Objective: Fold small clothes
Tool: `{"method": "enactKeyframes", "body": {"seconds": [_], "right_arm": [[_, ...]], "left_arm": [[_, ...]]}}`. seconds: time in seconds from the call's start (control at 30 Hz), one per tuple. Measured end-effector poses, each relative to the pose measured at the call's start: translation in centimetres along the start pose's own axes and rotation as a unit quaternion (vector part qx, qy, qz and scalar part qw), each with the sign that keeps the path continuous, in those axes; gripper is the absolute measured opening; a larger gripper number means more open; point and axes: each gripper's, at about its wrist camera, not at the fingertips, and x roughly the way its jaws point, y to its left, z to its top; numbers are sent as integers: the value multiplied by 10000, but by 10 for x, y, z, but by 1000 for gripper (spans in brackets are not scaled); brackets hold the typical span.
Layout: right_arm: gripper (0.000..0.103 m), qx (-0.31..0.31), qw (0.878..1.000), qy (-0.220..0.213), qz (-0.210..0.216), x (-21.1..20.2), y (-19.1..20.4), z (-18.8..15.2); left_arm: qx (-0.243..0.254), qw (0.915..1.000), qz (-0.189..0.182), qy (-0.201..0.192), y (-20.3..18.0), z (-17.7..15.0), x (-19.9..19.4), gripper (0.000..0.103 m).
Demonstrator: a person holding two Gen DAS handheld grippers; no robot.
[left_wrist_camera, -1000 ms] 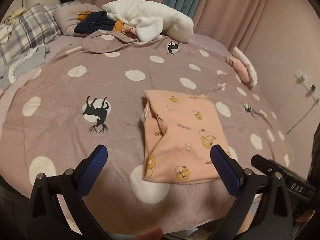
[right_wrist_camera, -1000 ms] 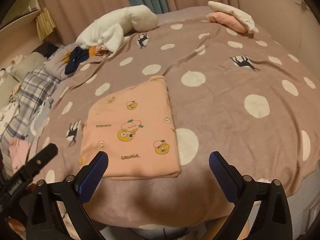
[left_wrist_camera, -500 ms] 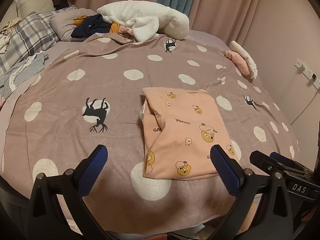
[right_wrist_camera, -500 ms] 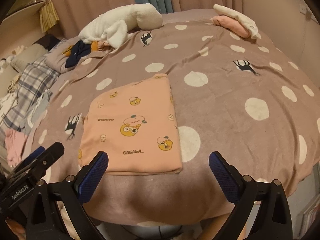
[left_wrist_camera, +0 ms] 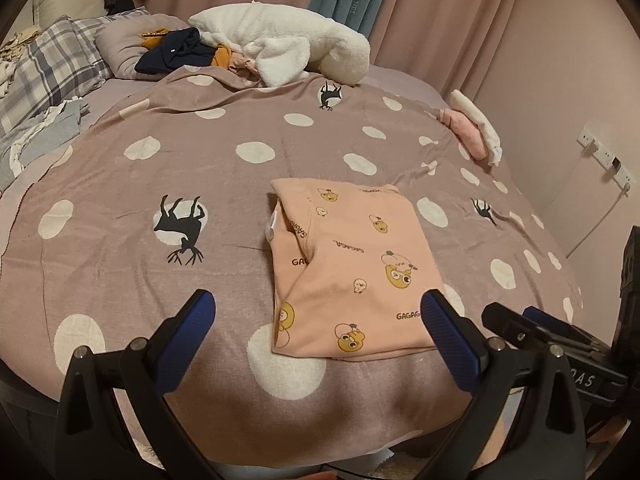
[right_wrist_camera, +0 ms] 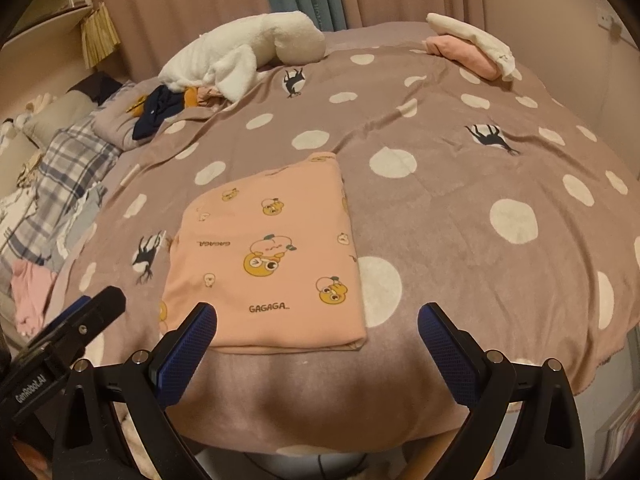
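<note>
A small peach garment (left_wrist_camera: 352, 264) with cartoon prints and "GAGAGA" lettering lies folded flat on the mauve polka-dot blanket (left_wrist_camera: 160, 168); it also shows in the right wrist view (right_wrist_camera: 272, 252). My left gripper (left_wrist_camera: 316, 320) is open and empty, above the near edge of the blanket, left of the garment's front edge. My right gripper (right_wrist_camera: 316, 328) is open and empty, just in front of the garment's near right corner. Each gripper shows at the edge of the other's view.
A white fluffy blanket (left_wrist_camera: 288, 44) and dark and orange clothes (left_wrist_camera: 176, 52) lie at the far side. Folded pink and white clothes (right_wrist_camera: 472, 48) sit at the far right. Plaid pillows (left_wrist_camera: 52, 68) lie on the left. A wall socket (left_wrist_camera: 604, 156) is on the right.
Both grippers have pulled back a little from the garment and stay open. The garment has not moved.
</note>
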Motion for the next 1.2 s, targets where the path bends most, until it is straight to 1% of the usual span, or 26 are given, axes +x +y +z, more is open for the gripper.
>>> {"method": "enactKeyframes", "body": {"seconds": [0.17,0.23,0.3,0.47,0.53,0.6,0.7,0.93,1.2], "right_arm": [[100,-72,9999,-80,-55,-2,4,2],[100,-106,9997,-139,-150,-4,6,2],[100,-158,9996,-195,-155,-5,7,3],[100,-234,9993,-255,-160,-7,11,3],[100,-288,9988,-327,-209,-9,13,3],[100,-352,9976,-487,-337,-14,15,3],[100,-455,9962,-637,-371,-19,19,4],[100,-432,9960,-715,-302,-22,19,6],[100,-510,9958,-685,-320,-20,21,3]], "left_arm": [[46,9999,139,-89,-1,2,-4,103],[20,9999,100,-105,0,3,-4,103],[-14,9999,44,-102,2,4,-5,103],[-3,9998,102,-151,1,5,-7,103],[-20,9998,88,-167,1,6,-7,103],[-8,9998,84,-162,1,6,-7,103],[38,9998,130,-173,-1,5,-8,103],[15,9997,58,-248,0,7,-12,103],[40,9996,125,-247,-2,7,-14,103]]}}
